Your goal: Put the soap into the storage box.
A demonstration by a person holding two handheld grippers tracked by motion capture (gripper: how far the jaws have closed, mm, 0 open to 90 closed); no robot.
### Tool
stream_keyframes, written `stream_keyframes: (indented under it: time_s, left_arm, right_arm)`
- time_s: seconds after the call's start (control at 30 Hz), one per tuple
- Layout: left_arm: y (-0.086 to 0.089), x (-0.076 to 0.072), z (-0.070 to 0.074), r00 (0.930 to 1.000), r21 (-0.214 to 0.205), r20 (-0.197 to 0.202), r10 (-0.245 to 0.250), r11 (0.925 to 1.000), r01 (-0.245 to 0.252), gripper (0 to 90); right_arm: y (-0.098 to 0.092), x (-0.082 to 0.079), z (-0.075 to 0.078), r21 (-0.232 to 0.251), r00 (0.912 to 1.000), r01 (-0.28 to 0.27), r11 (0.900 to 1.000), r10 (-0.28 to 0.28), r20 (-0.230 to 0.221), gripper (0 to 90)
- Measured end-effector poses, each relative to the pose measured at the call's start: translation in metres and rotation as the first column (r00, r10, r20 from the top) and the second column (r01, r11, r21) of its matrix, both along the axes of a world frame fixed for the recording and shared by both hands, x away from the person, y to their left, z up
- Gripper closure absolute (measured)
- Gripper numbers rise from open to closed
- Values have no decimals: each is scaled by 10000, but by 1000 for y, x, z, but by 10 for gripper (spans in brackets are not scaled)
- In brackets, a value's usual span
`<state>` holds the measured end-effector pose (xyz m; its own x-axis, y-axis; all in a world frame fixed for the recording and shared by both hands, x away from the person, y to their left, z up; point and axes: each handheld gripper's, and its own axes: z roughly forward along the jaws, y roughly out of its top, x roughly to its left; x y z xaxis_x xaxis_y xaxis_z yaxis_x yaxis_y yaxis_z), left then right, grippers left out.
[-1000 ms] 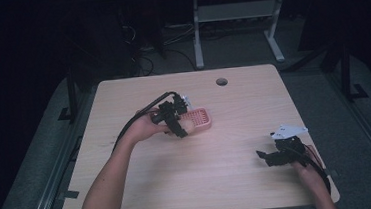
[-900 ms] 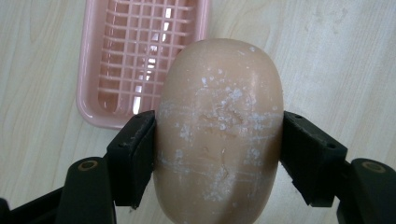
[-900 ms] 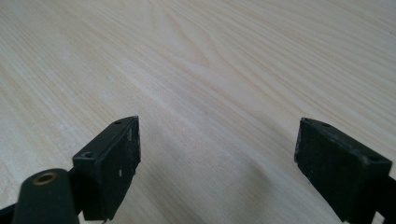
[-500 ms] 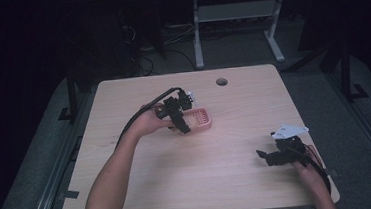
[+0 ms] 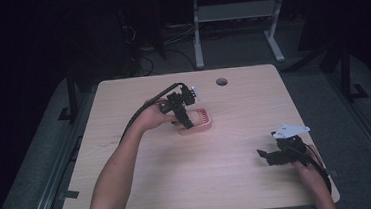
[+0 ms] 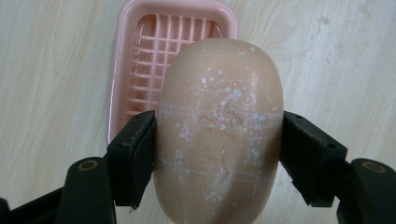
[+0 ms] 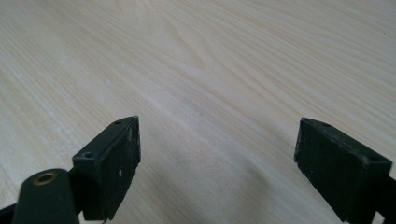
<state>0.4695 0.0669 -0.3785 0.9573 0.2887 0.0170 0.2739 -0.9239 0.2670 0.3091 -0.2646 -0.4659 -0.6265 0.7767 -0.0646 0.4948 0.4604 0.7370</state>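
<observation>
A tan oval bar of soap [image 6: 219, 126], speckled with white flakes, is clamped between the jaws of my left gripper [image 6: 218, 158]. It hangs just above a pink slatted soap dish [image 6: 140, 60]. From above, the left gripper [image 5: 184, 118] points down over the near left part of the pink dish [image 5: 202, 124] in the middle of the table. Near the table's right front edge my right gripper [image 5: 264, 155] rests low and open; in its own view the right gripper [image 7: 217, 163] has only bare wood between its jaws.
The light wooden table [image 5: 145, 188] has a round cable hole [image 5: 221, 81] near its far edge. A black cable [image 5: 146, 107] trails from the left gripper toward the hand. Dark floor and a white desk frame [image 5: 198, 38] lie beyond the table.
The left gripper has tipped from lying sideways beside the dish to pointing down over it, soap still held. The right gripper has stayed put.
</observation>
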Motion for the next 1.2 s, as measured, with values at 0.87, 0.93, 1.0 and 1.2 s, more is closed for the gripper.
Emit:
stream_keyframes:
  time_s: [0.87, 0.93, 1.0, 1.2]
  left_arm:
    - [-20, 24, -17, 9995, 301, -256, 197, 9994, -189, 312]
    - [-21, 25, -20, 9994, 288, -275, 216, 9994, -208, 313]
    - [-21, 27, -22, 9992, 329, -296, 252, 9992, -242, 312]
    - [-20, 31, -27, 9985, 360, -368, 396, 9986, -383, 312]
  right_arm:
    - [-3, 1, 0, 14, 10000, -3, 10000, 2, 55, 139]
    - [-4, 1, 0, 5, 10000, -4, 10000, 4, 50, 139]
    - [-3, 1, 0, 35, 10000, 31, 10000, -32, 31, 139]
    - [-4, 1, 0, 43, 10000, 24, 10000, -24, 68, 139]
